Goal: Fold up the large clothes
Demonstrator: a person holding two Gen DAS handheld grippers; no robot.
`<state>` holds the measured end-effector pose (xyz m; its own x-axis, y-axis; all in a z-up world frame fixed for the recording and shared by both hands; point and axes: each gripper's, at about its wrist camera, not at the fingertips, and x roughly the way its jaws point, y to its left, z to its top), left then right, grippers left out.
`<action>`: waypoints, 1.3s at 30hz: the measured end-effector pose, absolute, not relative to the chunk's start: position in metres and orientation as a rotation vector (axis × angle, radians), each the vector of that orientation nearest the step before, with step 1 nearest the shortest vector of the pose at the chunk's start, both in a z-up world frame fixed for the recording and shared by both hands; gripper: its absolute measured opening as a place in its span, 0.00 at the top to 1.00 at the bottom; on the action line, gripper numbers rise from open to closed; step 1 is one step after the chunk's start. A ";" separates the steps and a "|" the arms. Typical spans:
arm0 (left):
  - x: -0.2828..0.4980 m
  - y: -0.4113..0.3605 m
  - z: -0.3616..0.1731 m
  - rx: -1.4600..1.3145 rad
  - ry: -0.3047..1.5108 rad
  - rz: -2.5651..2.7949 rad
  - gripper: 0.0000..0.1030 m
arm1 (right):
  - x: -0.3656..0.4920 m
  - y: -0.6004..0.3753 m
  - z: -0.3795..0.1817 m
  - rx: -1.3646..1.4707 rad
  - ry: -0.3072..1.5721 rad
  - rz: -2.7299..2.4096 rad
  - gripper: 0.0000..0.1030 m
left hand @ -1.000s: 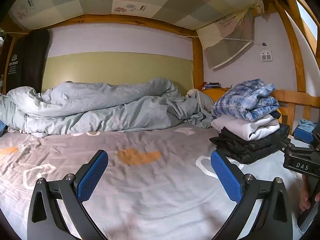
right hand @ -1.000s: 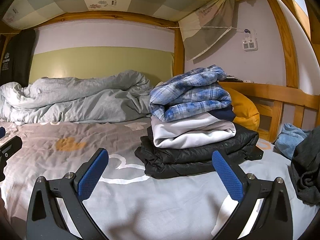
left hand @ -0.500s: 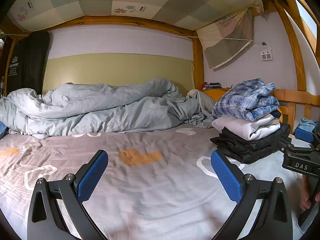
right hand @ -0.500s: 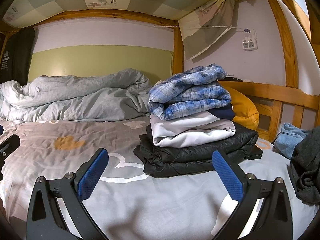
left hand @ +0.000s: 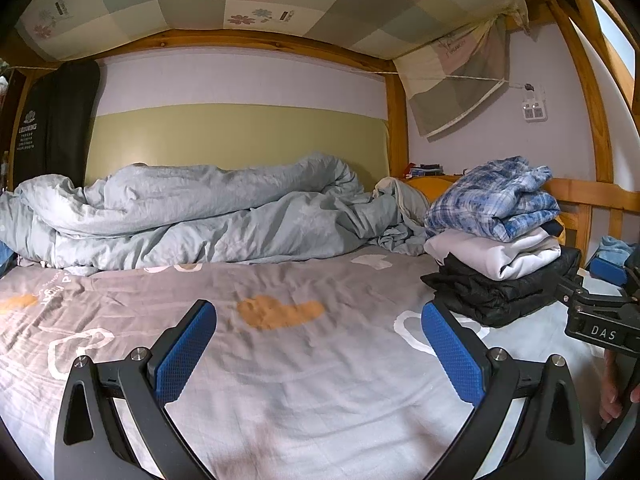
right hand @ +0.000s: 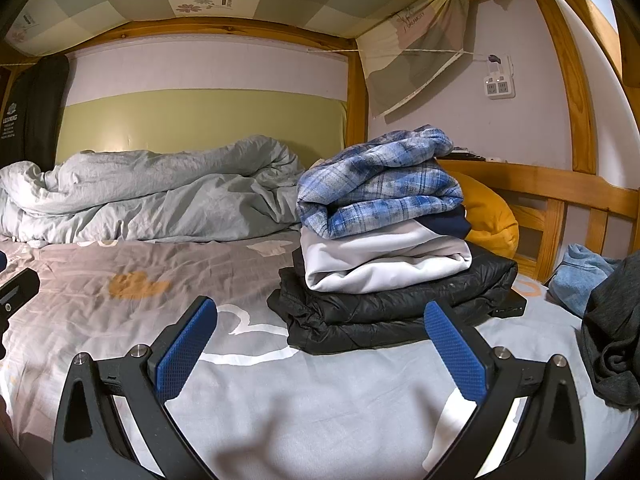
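Observation:
A stack of folded clothes stands on the bed: a blue plaid shirt (right hand: 380, 192) on top, a white garment (right hand: 384, 264) under it, a black puffer jacket (right hand: 396, 308) at the bottom. The stack also shows at the right of the left wrist view (left hand: 496, 232). My right gripper (right hand: 320, 344) is open and empty, just in front of the stack. My left gripper (left hand: 320, 344) is open and empty over the bare sheet. A dark grey garment (right hand: 612, 328) lies unfolded at the right edge, with a light blue one (right hand: 580, 276) behind it.
A crumpled grey duvet (left hand: 192, 216) lies along the back wall. A yellow pillow (right hand: 488, 216) sits behind the stack. Wooden bunk rails (right hand: 560, 192) run along the right side. The grey patterned sheet (left hand: 300, 380) covers the mattress. The right gripper's body (left hand: 600, 320) shows at the left view's right edge.
Both grippers have dropped slightly and eased back, so the bed and stack sit a little higher in view. Both stay open. The clothes have not moved.

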<state>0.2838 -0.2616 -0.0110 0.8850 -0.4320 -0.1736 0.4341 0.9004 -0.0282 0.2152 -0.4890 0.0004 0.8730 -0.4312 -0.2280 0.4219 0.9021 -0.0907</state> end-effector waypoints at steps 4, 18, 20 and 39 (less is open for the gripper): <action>0.284 -0.262 -0.011 0.011 0.180 -0.451 0.00 | 0.216 -0.489 0.001 -0.036 0.250 -0.445 0.00; 0.284 -0.261 -0.011 0.012 0.186 -0.451 0.00 | 0.215 -0.489 -0.001 -0.036 0.253 -0.445 0.00; 0.284 -0.260 -0.011 0.011 0.183 -0.451 0.00 | 0.217 -0.489 -0.001 -0.039 0.251 -0.442 0.00; 0.285 -0.260 -0.011 0.012 0.181 -0.450 0.00 | 0.218 -0.487 -0.002 -0.040 0.256 -0.442 0.00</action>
<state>0.2848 -0.2604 -0.0107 0.8845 -0.4316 -0.1770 0.4337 0.9006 -0.0290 0.2177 -0.4867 -0.0021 0.8725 -0.4278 -0.2361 0.4178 0.9037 -0.0933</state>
